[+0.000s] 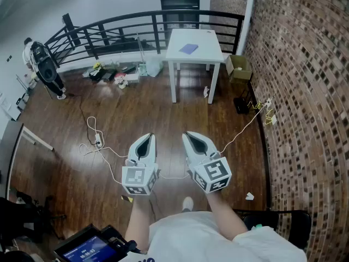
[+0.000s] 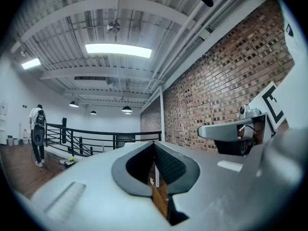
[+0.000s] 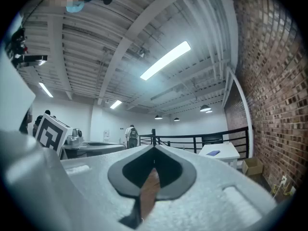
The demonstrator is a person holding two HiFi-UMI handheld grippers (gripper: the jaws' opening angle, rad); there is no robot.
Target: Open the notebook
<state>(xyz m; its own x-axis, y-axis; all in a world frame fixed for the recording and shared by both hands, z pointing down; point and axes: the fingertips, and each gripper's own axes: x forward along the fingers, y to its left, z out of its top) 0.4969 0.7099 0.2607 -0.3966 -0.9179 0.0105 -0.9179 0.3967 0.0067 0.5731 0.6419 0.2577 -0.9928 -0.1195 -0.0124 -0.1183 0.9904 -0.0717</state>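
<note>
A blue notebook (image 1: 188,48) lies shut on a white table (image 1: 207,54) at the far end of the room, well ahead of both grippers; in the right gripper view the notebook (image 3: 214,153) shows on the same table (image 3: 226,154). My left gripper (image 1: 148,138) and right gripper (image 1: 187,136) are held side by side over the wooden floor, pointing level toward the table. Both have their jaws closed tip to tip with nothing between them, as the left gripper (image 2: 155,144) and right gripper (image 3: 154,149) views show.
A black railing (image 1: 136,23) runs behind the table. A brick wall (image 1: 305,91) lines the right side. A cardboard box (image 1: 239,67) sits right of the table, clutter (image 1: 117,74) left of it, and white cables (image 1: 98,143) trail on the floor. A person (image 2: 36,134) stands far left.
</note>
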